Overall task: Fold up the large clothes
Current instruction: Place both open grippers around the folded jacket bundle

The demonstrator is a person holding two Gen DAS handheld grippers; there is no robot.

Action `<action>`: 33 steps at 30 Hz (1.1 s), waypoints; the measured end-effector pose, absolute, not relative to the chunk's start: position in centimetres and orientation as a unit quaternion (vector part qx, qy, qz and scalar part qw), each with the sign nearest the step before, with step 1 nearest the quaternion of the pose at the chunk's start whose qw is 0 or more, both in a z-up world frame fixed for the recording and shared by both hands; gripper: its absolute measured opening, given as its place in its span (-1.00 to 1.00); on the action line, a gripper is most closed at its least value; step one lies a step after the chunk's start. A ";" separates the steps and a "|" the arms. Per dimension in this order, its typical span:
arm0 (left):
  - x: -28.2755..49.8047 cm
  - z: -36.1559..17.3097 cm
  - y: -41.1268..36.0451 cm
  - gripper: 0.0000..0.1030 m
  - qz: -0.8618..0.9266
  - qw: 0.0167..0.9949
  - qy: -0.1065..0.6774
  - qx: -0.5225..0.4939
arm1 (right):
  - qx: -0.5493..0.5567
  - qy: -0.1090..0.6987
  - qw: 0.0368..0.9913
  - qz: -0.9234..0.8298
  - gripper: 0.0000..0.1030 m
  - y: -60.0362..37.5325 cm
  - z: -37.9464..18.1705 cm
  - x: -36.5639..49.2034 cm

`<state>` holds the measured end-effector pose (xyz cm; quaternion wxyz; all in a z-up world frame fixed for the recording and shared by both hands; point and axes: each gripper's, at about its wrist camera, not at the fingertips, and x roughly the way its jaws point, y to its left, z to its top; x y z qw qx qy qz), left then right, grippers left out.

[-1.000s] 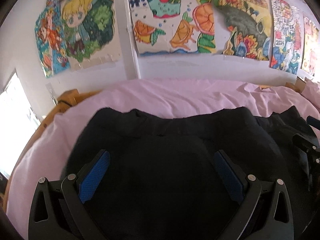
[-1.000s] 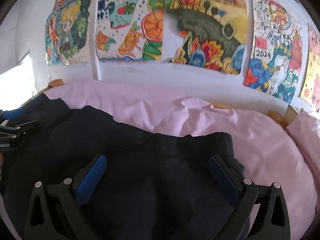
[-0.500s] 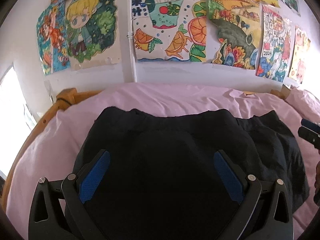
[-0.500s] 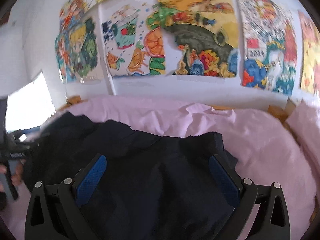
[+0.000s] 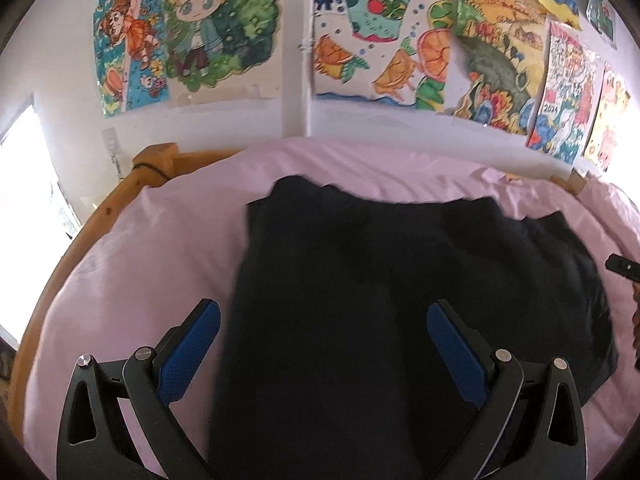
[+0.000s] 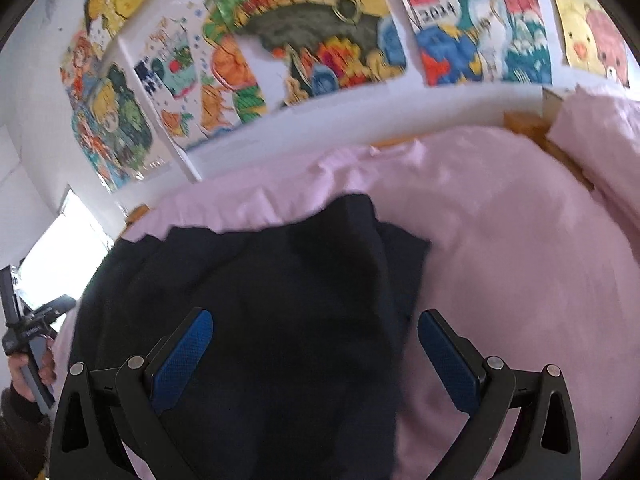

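A large dark navy garment [image 5: 380,280] lies flat on the pink bed sheet [image 5: 140,260]; it also shows in the right wrist view [image 6: 260,300]. My left gripper [image 5: 322,344] is open and empty, held above the garment's left part. My right gripper [image 6: 316,348] is open and empty above the garment's right edge. The right gripper's tip [image 5: 622,267] shows at the right edge of the left wrist view. The left gripper, held in a hand, [image 6: 28,332] shows at the left edge of the right wrist view.
A wooden bed frame [image 5: 120,196] curves round the left side. Colourful drawings [image 5: 360,32] hang on the white wall behind the bed. A pink pillow [image 6: 600,132] lies at the far right. A bright window [image 5: 24,200] is at the left.
Both grippers have pulled back and risen from the garment, showing more of it and the sheet. The right view has tilted and swung right. Both stayed open.
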<state>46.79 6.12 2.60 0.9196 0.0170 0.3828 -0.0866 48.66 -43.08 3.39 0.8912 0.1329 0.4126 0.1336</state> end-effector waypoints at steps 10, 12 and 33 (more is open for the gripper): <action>45.5 0.5 11.2 0.97 -0.171 0.897 0.406 -0.032 | 0.147 0.457 0.857 0.185 1.00 -45.3 -0.4 48.5; 45.3 0.6 11.4 0.97 -0.192 0.893 0.406 -0.032 | 0.150 0.463 0.851 0.197 1.00 -45.4 -0.8 48.5; 49.1 -3.8 11.8 0.97 -0.311 0.802 0.508 -0.043 | 0.166 0.502 0.791 0.308 1.00 -44.9 -5.0 49.0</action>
